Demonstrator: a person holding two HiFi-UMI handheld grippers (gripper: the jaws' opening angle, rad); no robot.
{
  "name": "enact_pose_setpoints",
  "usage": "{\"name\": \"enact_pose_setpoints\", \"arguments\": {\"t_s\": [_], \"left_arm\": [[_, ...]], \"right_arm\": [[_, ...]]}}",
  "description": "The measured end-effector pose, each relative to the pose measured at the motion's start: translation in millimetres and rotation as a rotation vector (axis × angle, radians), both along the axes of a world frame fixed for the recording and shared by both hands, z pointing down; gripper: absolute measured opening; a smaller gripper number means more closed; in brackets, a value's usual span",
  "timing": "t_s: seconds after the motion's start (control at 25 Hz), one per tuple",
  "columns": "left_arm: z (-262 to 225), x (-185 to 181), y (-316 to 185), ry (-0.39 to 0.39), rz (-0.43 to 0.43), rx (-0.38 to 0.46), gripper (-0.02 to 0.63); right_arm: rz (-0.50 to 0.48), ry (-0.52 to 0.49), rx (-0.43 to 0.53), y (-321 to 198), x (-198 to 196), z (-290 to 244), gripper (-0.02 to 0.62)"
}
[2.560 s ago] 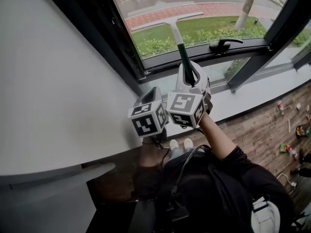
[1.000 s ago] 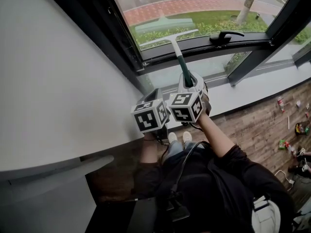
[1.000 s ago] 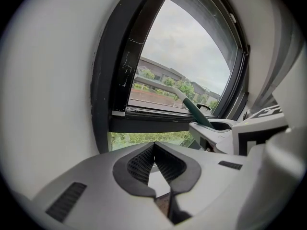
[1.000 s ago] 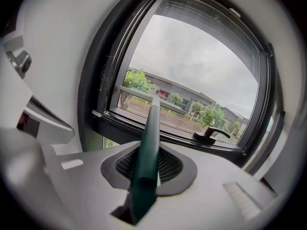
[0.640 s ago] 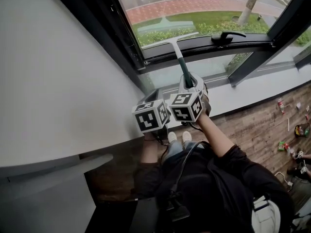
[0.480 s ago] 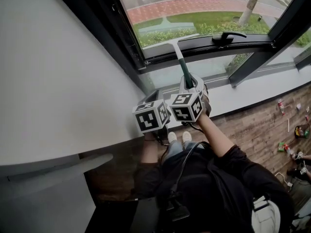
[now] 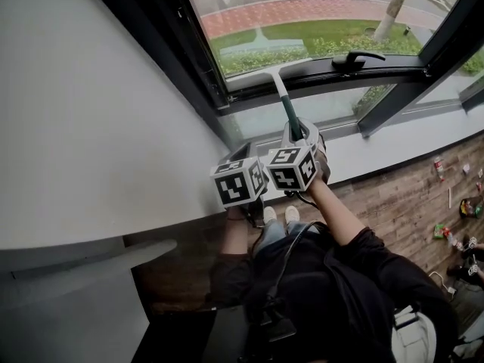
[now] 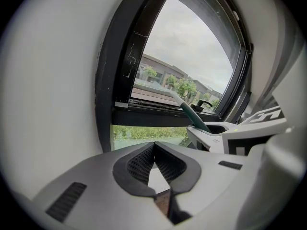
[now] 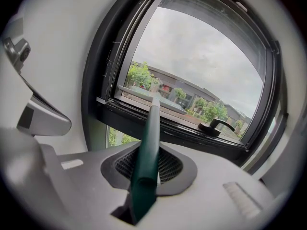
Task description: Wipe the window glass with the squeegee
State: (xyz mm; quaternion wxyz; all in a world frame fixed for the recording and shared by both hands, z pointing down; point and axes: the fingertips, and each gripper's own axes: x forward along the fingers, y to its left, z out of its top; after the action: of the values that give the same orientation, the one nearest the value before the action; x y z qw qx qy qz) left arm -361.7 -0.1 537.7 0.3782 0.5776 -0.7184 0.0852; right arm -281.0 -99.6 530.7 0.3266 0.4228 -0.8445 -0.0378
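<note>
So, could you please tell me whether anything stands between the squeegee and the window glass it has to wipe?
Nothing visible does. The right gripper is shut on the squeegee, whose blade lies at the lower edge of the glass, by the frame. The window handle sits apart, off the blade's right end.

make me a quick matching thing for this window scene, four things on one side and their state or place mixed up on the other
Things
1. squeegee
2. left tool
3. right tool
4. window handle

States or places
a. shut, nothing in it
b. black, on the frame at the right
c. shut on the squeegee
d. blade low on the glass

Pairs: 1-d, 2-a, 3-c, 4-b
</note>
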Motion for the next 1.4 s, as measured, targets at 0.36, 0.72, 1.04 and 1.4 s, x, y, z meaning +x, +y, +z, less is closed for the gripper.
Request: {"name": "enact_pose_setpoints", "arguments": {"t_s": [0.36, 0.72, 1.04, 1.4], "left_arm": [[-18.2, -2.0, -7.8, -0.009, -0.002, 0.044, 0.003], [-118.0, -2.7, -25.8, -0.098, 0.012, 0.292, 0.003], [-274.7, 18.3, -18.1, -0.412, 0.045, 0.752, 0.003], [-315.4, 42.3, -6.2, -0.596, 0.045, 0.901, 0.003]], "right_arm": [[0.002, -0.063, 0.041, -9.2, 6.5, -26.3, 0.063], [-0.022, -0.363, 0.202, -7.1, 33.2, -158.0, 0.063], [-0.051, -0.709, 0.414, 19.9, 77.4, -292.7, 0.061], [-0.04, -0.713, 0.537, 26.7, 101.5, -316.0, 0.06]]}}
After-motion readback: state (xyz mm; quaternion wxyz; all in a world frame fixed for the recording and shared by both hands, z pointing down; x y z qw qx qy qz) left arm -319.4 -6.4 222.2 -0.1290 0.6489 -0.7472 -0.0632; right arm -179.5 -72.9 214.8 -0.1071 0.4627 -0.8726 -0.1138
